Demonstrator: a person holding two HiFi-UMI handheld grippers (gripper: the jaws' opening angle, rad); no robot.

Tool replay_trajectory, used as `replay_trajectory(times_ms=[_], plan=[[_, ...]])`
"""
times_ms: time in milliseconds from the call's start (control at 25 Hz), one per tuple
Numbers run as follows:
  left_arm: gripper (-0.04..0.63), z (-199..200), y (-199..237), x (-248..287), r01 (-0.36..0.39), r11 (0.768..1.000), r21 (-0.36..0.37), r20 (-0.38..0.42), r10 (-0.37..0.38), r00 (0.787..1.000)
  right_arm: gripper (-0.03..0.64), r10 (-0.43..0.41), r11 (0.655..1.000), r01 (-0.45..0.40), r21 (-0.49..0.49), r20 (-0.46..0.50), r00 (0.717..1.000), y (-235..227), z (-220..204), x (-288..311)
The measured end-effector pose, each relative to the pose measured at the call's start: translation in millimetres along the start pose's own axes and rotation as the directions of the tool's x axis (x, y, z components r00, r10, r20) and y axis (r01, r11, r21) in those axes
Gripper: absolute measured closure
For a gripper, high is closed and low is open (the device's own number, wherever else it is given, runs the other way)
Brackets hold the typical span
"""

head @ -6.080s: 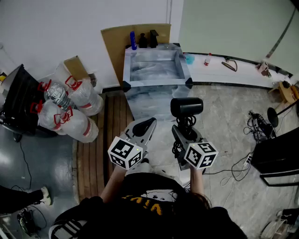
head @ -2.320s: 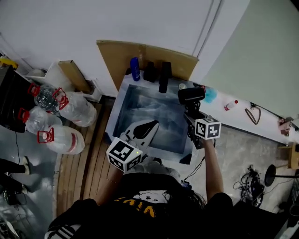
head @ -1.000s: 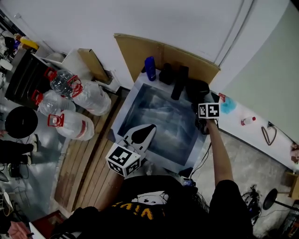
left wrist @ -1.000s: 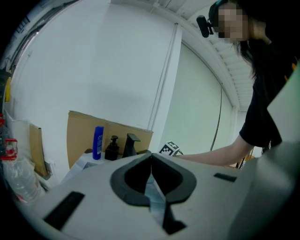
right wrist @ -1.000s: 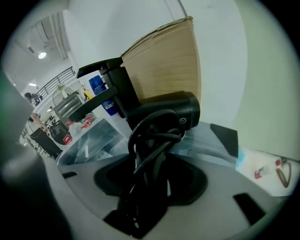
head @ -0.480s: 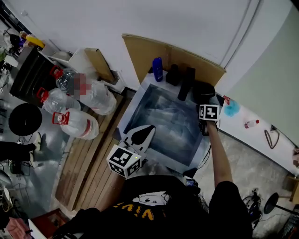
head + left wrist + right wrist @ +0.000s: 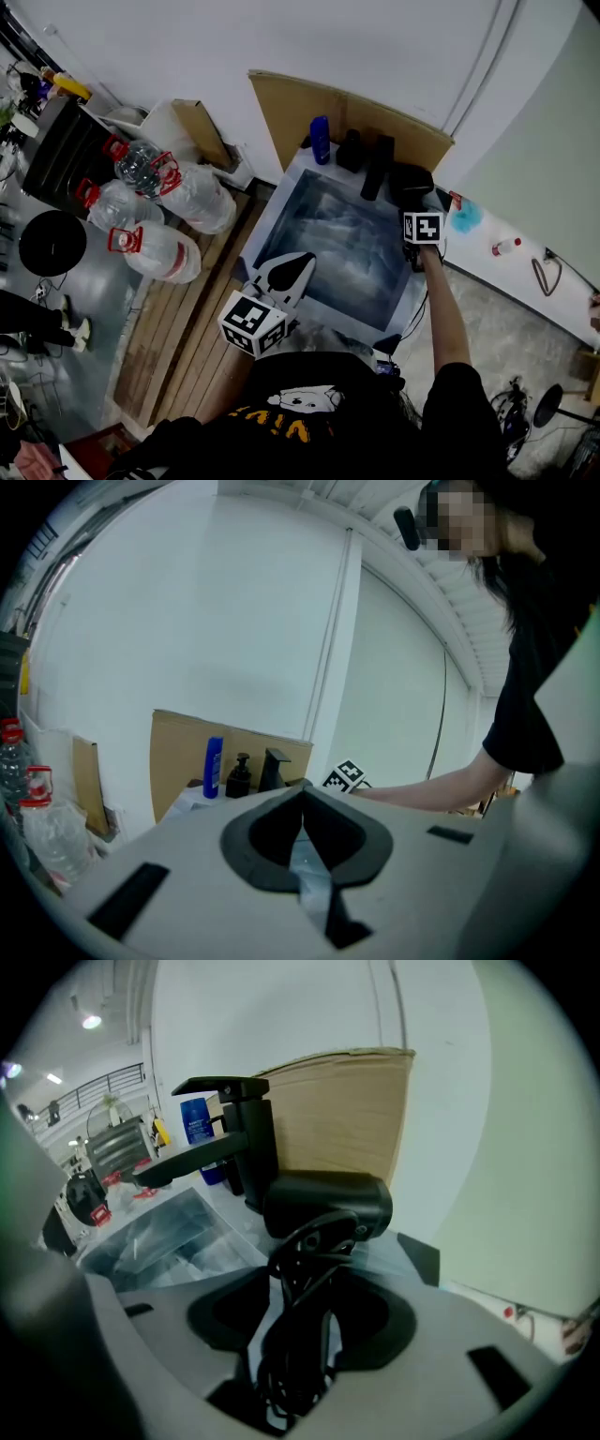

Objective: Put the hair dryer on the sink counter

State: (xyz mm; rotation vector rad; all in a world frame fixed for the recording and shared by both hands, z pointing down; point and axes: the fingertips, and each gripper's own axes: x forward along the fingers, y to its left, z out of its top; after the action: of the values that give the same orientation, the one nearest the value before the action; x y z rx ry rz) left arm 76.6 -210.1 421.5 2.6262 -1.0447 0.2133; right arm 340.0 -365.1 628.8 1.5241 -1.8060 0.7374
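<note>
The black hair dryer (image 7: pixel 410 180) stands at the back right corner of the sink counter (image 7: pixel 277 208), beside the black faucet (image 7: pixel 378 165). My right gripper (image 7: pixel 415 201) reaches over that corner. In the right gripper view the hair dryer (image 7: pixel 328 1202) points left, its handle and wrapped cord between the jaws of my right gripper (image 7: pixel 305 1309), which are closing and press on them. Whether the dryer rests on the counter I cannot tell. My left gripper (image 7: pixel 297 262) hangs shut and empty over the counter's near edge, and the left gripper (image 7: pixel 302 795) looks toward the faucet.
A blue bottle (image 7: pixel 321 141) and a dark soap dispenser (image 7: pixel 350 150) stand at the back of the counter against a cardboard sheet (image 7: pixel 375 111). Large water jugs (image 7: pixel 155 211) lie on the floor at left. A white ledge (image 7: pixel 511 267) runs off to the right.
The person has walked up to the sink, and the right gripper has carried the hair dryer from in front of the body to the counter's back right corner. The left gripper stayed low.
</note>
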Motion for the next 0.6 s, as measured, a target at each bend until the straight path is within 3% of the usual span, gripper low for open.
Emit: replay_trajectory(times_ms=[240,440,600], plan=[[0.586,-1,7,-5,-0.01,1.0,-0.006,-0.001,0.01,1.0,0.431,0.031,0.993,-0.034,-0.113,-0.027,0.999,-12,8,-2],[0.586,-3,12,-3,-0.015,1.0,-0.018,0.001,0.015,1.0,0.426,0.064,0.992,-0.067,-0.11,-0.032,0.997,-11,8,1],[0.586,-3,8,-1,0.002,1.0,-0.018,0.003,-0.002,1.0,0.394,0.043,0.995,-0.045,-0.088,-0.023,0.999,-12,5,-1]])
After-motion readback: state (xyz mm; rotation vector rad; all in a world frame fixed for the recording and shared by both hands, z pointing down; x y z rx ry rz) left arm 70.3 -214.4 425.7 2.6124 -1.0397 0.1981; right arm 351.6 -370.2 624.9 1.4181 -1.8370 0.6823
